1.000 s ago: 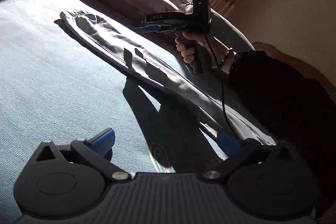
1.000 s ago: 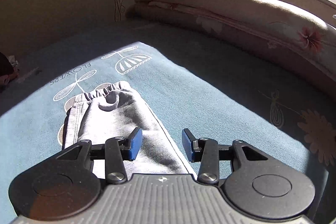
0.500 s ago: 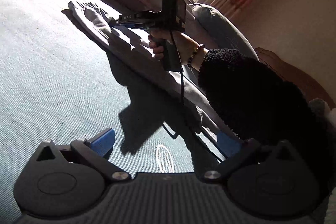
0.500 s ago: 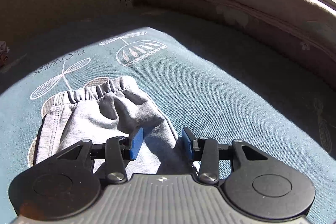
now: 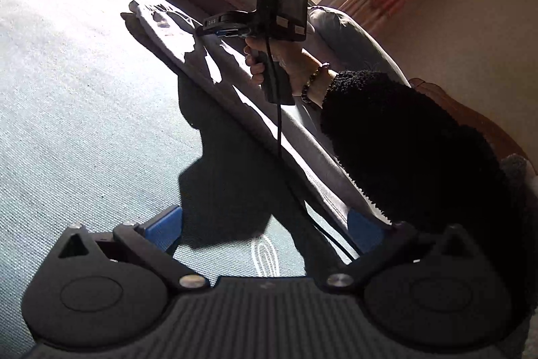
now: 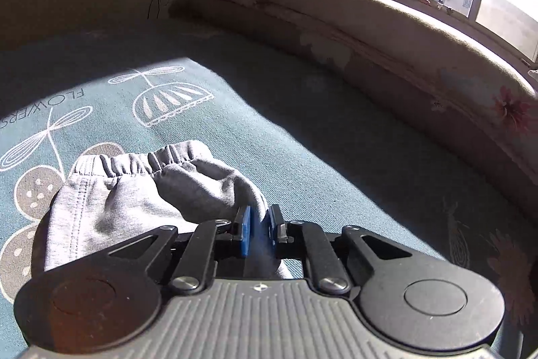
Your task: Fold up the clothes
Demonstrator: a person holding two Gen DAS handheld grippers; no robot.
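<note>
On the teal flower-print bedspread (image 6: pixel 302 130), grey sweatpants (image 6: pixel 141 190) laid long: my right gripper (image 6: pixel 259 232) pinches waist fabric, seemingly one thin layer that could slip when lifted; left gripper (image 5: pixel 265 224) gapes empty.

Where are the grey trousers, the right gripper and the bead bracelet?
grey trousers (image 6: pixel 134 201): right wrist view, upper part below the waistband.
right gripper (image 6: pixel 259 232): right wrist view, between its fingertips.
bead bracelet (image 5: pixel 314 79): left wrist view, beads at the wrist.
</note>
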